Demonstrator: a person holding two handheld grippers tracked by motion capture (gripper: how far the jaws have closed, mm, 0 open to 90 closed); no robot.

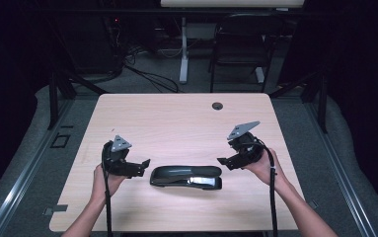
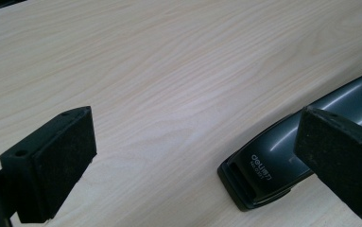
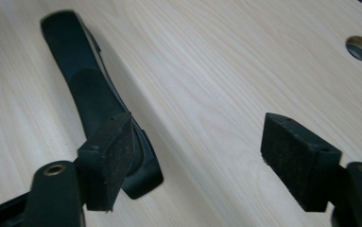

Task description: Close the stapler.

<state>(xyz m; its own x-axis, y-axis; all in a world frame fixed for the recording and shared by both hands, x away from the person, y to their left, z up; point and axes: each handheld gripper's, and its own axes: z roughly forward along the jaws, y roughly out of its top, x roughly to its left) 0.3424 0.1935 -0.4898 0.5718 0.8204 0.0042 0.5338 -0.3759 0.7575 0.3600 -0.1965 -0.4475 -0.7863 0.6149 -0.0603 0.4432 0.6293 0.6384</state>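
Two handheld grippers flanking a black stapler (image 1: 186, 177) on a pale wooden table (image 1: 176, 118), seen from above. Stapler lying flat near the table's near edge, long axis running left to right, roughly midway between the two hands. Left gripper (image 1: 146, 164) just beside the stapler's left end, apart from it, jaws wide with only bare tabletop between them; in the left gripper view (image 2: 193, 156), the stapler's branded end (image 2: 268, 163) lying partly behind the right-hand jaw. Right gripper (image 1: 222, 161) just above and beside the stapler's right end, jaws spread wide, nothing gripped; in the right gripper view (image 3: 197, 156), the stapler (image 3: 89, 85) stretching away behind the left-hand jaw, clear of both pads. Small round cable hole (image 1: 217, 105) at the table's far side, also visible far right in the right gripper view (image 3: 361, 48)
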